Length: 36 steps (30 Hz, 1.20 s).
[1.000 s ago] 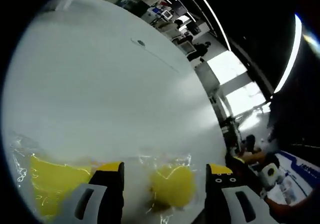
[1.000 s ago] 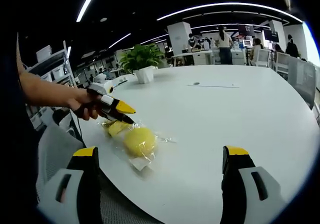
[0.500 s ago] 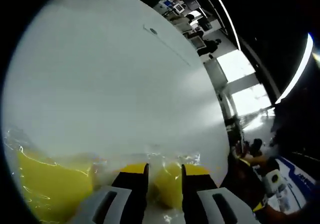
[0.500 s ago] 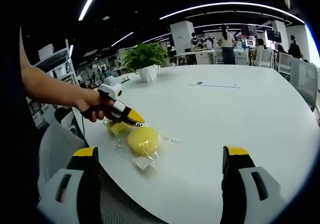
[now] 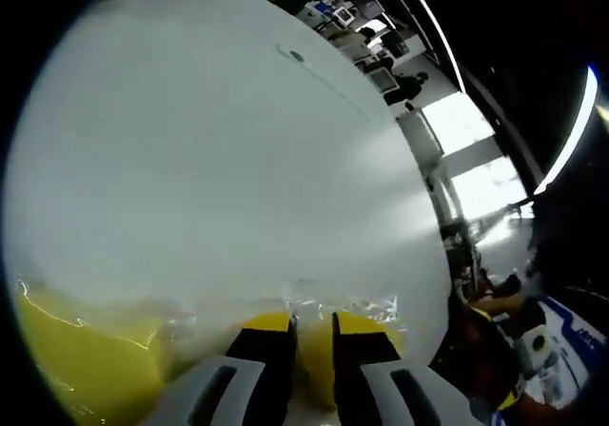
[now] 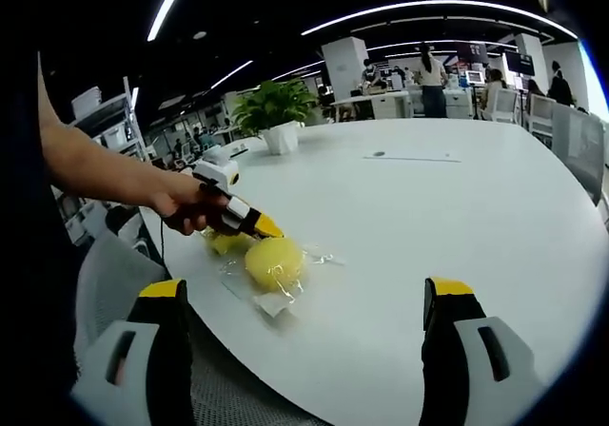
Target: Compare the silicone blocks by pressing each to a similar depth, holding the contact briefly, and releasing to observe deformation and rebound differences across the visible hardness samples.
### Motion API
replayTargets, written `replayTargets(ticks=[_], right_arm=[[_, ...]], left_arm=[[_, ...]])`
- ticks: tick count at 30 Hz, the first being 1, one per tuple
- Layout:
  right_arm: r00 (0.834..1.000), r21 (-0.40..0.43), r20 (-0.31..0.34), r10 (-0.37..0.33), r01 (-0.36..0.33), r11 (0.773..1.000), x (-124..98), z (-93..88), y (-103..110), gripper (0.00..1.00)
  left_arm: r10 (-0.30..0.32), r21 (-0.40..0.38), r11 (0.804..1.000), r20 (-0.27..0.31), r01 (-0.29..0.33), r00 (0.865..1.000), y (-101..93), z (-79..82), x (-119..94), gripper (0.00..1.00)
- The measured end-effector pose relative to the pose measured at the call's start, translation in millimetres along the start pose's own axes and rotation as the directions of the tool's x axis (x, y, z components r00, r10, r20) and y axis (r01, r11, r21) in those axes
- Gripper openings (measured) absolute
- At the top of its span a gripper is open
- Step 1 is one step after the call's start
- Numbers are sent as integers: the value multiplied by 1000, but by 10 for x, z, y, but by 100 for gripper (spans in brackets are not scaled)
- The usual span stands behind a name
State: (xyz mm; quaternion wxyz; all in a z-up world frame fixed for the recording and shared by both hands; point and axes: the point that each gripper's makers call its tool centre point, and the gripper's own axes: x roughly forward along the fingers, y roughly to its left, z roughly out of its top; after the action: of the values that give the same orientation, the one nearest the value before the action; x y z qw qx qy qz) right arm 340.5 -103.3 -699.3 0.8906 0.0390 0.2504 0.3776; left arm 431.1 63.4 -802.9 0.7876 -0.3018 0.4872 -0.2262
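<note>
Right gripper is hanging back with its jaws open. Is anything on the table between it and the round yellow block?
Nothing visible blocks it. The white table is bare between the right gripper and the round yellow silicone block in its clear wrap. The left gripper sits at the block's far left side, off the direct line.

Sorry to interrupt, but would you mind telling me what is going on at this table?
A person is testing soft yellow silicone blocks wrapped in clear plastic on a white table. The left tool, held in the person's hand, has its jaws nearly together and its tip against the round yellow block. A second yellow block lies just behind it. The right tool hangs open, apart from both. A potted plant stands farther back.
</note>
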Motion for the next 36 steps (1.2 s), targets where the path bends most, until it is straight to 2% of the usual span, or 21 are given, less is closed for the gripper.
replayTargets(ticks=[3,7,16,18,20,22,28,36], right_arm=[[1000,0,2,-7,7,1000,-10,0,-28,96],[1000,8,2,-14,14,1000,-19,-11,-49,96],[1000,10,3,-20,20,1000,-26,-1,-84,96],[1000,10,4,-19,19,1000,-20,-2,-84,96],[1000,7,4,-18,17,1000,-13,-2,-80,96],[1000,8,4,-16,16,1000,-8,-3,-73,96],[1000,0,5,-14,14,1000,-10,12,-57,96],[1000,2,17,-15,15,1000,-15,69,-59,96]], left_arm=[[-10,-12,1000,-11,10,1000,0,-23,22,11],[-9,-3,1000,-4,9,1000,-37,-22,30,2],[3,-13,1000,-8,-3,1000,-9,-30,28,0],[3,-42,999,-5,-3,1000,-12,-29,24,0],[-30,-98,995,12,31,999,-62,1,7,0],[-22,-38,999,24,23,999,-97,12,7,0],[-56,-32,998,41,57,998,-181,32,-42,0],[-137,21,990,71,136,988,-403,100,-171,0]])
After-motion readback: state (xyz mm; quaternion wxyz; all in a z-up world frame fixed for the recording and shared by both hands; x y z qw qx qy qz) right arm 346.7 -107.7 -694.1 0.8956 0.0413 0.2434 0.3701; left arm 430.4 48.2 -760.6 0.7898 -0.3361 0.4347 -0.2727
